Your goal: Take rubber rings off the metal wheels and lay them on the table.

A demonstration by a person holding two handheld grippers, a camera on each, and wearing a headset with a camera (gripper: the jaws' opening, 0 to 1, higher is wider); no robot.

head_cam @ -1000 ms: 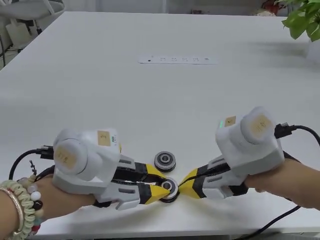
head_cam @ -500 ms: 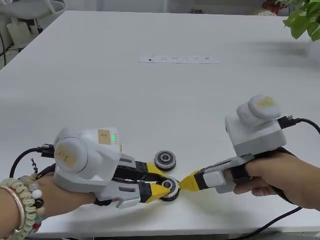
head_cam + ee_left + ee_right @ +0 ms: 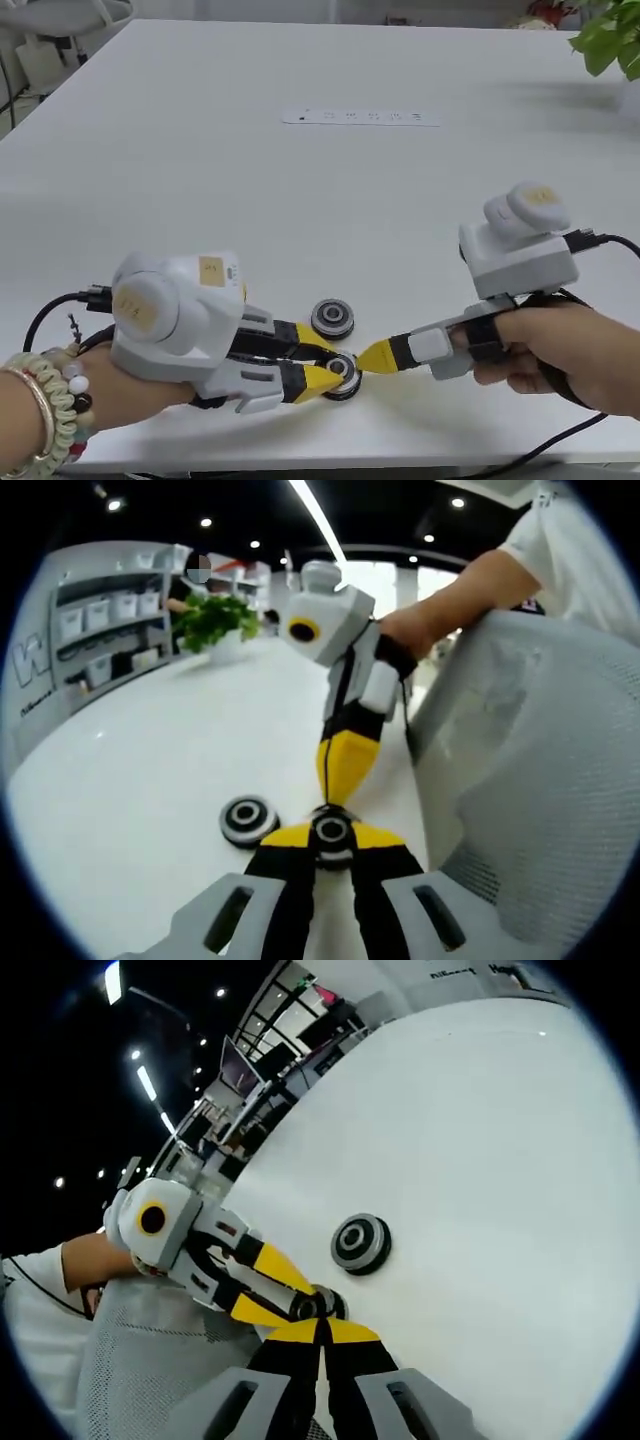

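Small black-ringed metal wheel (image 3: 341, 371) sits clamped between the jaws of the left gripper (image 3: 328, 366) at the near edge of the white table (image 3: 300, 200). The right gripper (image 3: 365, 357), rolled sideways, touches its rim with jaws pressed together. A second ringed wheel (image 3: 332, 318) lies just beyond, then open tabletop reaches a flat white power strip (image 3: 360, 118).

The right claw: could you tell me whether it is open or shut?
Shut: the right claw's yellow jaws lie pressed together, tips at the wheel.
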